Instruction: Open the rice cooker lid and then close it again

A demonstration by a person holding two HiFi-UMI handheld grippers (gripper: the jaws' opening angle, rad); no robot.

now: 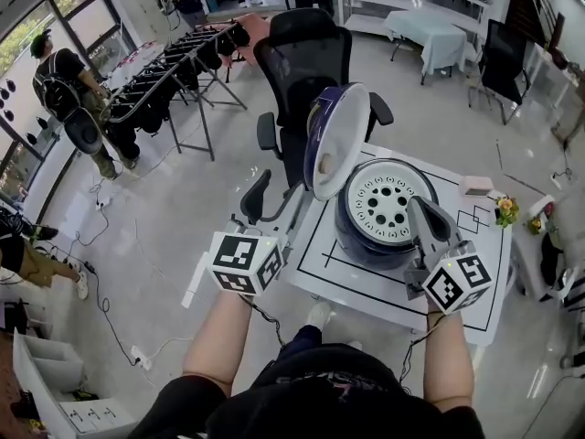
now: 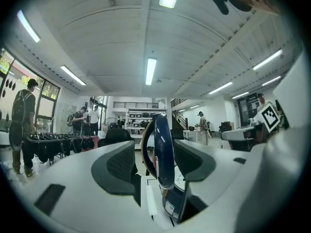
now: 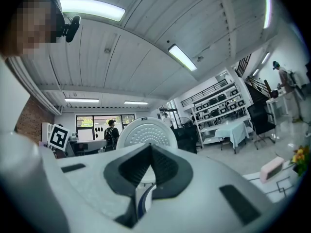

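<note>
The dark blue rice cooker (image 1: pixel 358 238) stands on a white table (image 1: pixel 366 295). Its lid (image 1: pixel 334 140) is swung up and stands nearly upright at the cooker's left, white inner face toward the pot. My left gripper (image 1: pixel 294 210) is open at the table's left edge, just short of the lid's lower edge. In the left gripper view the lid (image 2: pixel 160 149) shows edge-on in the gap between the jaws, untouched by the pads. My right gripper (image 1: pixel 419 210) is shut and empty over the cooker's near right rim. The lid's white face (image 3: pixel 146 132) lies beyond its tips (image 3: pixel 149 152).
A black office chair (image 1: pixel 306 48) stands right behind the table and the lid. A pink block (image 1: pixel 475 186) and small flowers (image 1: pixel 505 210) sit at the table's far right. Racks of dark gear (image 1: pixel 174 71) and people fill the floor at left.
</note>
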